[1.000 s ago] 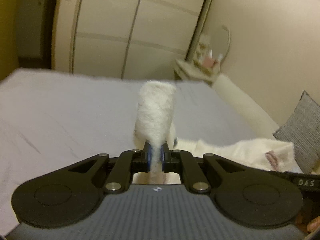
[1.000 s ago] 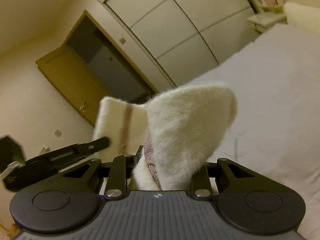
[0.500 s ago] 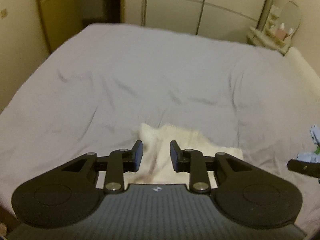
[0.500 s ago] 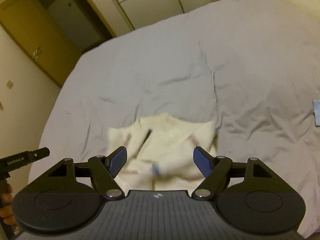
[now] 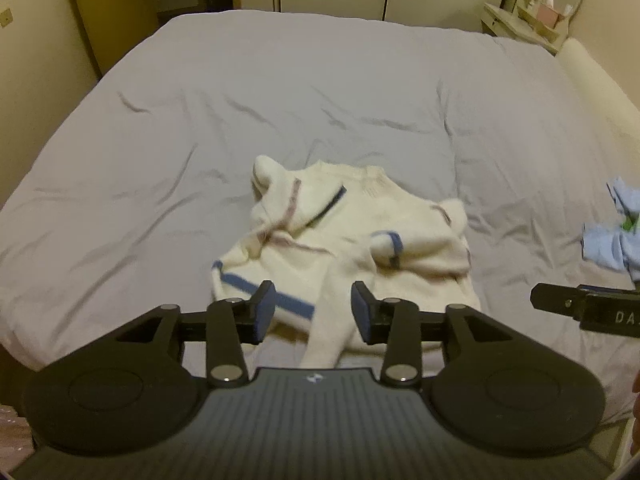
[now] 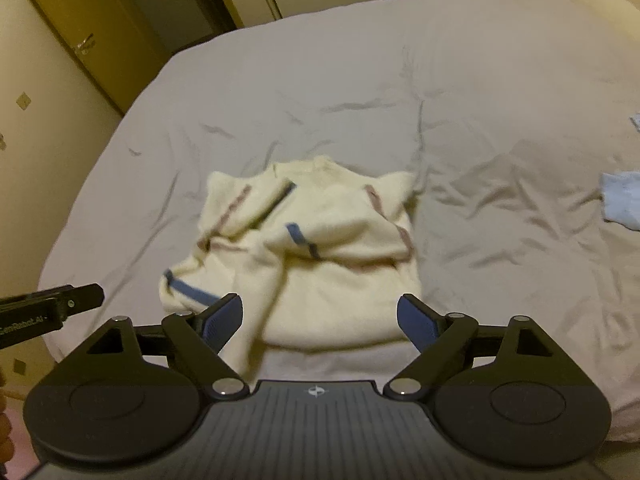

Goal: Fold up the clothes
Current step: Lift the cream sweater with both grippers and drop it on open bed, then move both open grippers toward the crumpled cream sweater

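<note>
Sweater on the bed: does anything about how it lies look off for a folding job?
Yes. The cream sweater lies crumpled on the grey sheet, sleeves bunched across its body and one trailing toward the near edge. Both the left gripper and right gripper are open, holding nothing.

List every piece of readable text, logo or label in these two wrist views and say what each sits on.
"DA", cut off by the frame edge: on the right gripper.
"GenRobot.AI", small and blurred, uncertain: on the left gripper.
Small emblem, no letters: on each gripper's ribbed body.
No readable text on the white sweater or bed sheet.
</note>
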The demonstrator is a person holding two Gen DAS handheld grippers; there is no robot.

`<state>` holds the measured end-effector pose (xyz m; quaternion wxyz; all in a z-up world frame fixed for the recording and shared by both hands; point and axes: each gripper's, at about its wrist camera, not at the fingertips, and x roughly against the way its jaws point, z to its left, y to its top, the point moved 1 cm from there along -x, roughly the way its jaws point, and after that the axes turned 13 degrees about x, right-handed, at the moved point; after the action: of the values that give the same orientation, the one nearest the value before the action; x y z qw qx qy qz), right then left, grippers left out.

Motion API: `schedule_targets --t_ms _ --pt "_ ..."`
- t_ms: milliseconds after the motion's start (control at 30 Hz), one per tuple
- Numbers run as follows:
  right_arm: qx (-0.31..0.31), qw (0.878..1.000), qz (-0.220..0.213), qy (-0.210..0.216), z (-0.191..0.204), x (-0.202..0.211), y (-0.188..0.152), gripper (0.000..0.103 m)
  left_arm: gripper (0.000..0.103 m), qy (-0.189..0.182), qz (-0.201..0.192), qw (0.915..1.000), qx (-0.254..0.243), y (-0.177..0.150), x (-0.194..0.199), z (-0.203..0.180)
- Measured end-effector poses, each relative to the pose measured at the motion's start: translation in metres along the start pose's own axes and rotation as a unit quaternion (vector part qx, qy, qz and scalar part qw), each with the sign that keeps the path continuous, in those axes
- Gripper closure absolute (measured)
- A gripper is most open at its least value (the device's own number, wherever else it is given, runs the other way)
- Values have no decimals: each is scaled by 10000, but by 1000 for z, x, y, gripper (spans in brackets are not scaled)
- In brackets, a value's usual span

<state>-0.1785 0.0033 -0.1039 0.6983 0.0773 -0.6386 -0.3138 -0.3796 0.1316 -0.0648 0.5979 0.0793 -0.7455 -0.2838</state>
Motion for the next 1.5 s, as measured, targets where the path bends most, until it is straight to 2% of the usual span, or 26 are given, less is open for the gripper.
schedule_targets --t_ms 333,700,900,1100,1200,1367,1500 --pt "8 10000 95 -14 -2 39 -70 14 62 107 19 9997 -226 -81 47 -23" --pt "332 9993 117 -148 9 57 -103 14 56 201 36 9991 -366 -131 73 -30" --pt "410 9990 85 -159 14 60 -110 14 55 229 2 9991 -370 -144 80 -26" --pt "463 9987 39 -188 15 60 -106 14 49 233 -87 9991 -344 -147 82 -24" --pt "480 9986 24 -205 15 59 -103 14 49 224 -96 9991 -336 -146 80 -23" --pt "463 9986 94 -252 10 46 -96 14 49 244 -108 9992 -306 -139 71 -17" --pt "508 9978 246 -358 7 25 -88 14 49 304 25 9991 -305 -132 55 -10"
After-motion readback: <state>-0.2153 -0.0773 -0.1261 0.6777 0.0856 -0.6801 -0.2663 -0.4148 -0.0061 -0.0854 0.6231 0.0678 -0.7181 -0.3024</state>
